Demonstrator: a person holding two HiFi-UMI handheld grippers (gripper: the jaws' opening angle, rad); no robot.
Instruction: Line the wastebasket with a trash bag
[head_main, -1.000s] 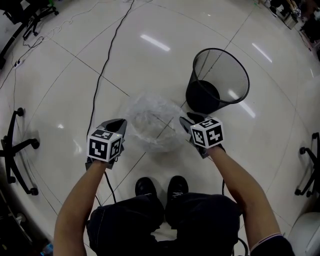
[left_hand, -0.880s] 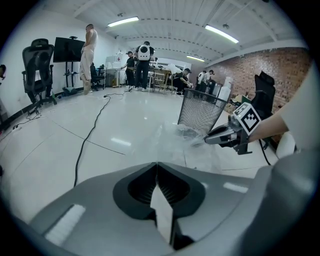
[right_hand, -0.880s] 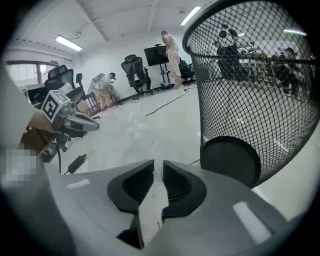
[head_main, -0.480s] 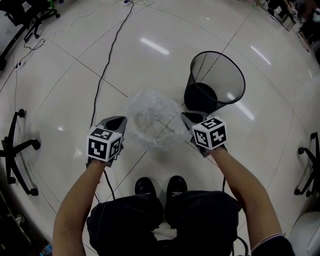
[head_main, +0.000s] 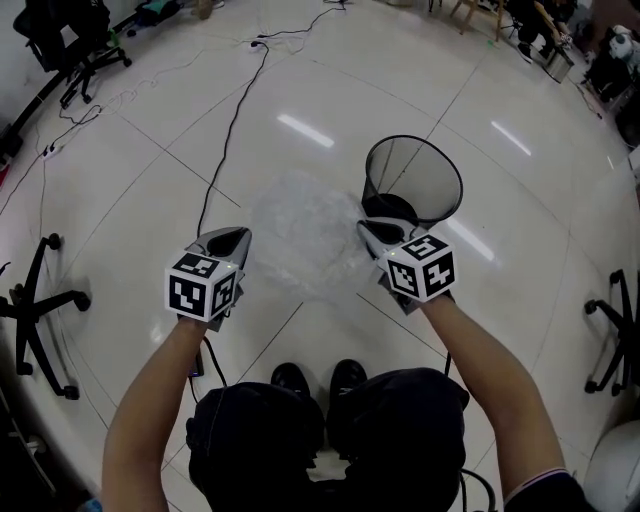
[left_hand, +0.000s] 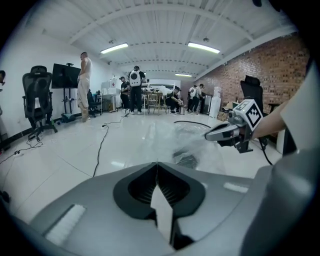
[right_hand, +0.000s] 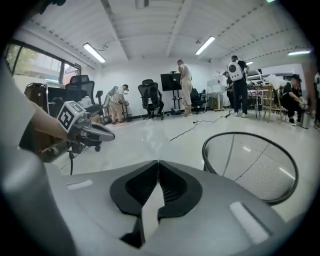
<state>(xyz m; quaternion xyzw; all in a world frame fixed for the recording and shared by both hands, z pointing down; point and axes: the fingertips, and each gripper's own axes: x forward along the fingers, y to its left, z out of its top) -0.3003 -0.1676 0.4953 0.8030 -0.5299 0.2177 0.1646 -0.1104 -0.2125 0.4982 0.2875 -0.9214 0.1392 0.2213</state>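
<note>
Our left gripper (head_main: 234, 240) and right gripper (head_main: 371, 230) are both pressed together. Each pinches an edge of the clear trash bag (head_main: 305, 235), which hangs stretched between them above the pale floor (head_main: 140, 210). Just beyond the right gripper stands the black mesh wastebasket (head_main: 436, 186), upright and not yet lined. Farther off, a black cable (head_main: 226, 138) runs across the tiles.

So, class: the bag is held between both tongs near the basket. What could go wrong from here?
1. The left tongs and right tongs are shut on thin edges of the bag; the film may slip out.
2. The bag hangs crumpled, its mouth not clearly open, so it may miss the rim.
3. The basket stands free on a glossy floor; a push could tip it.
</note>
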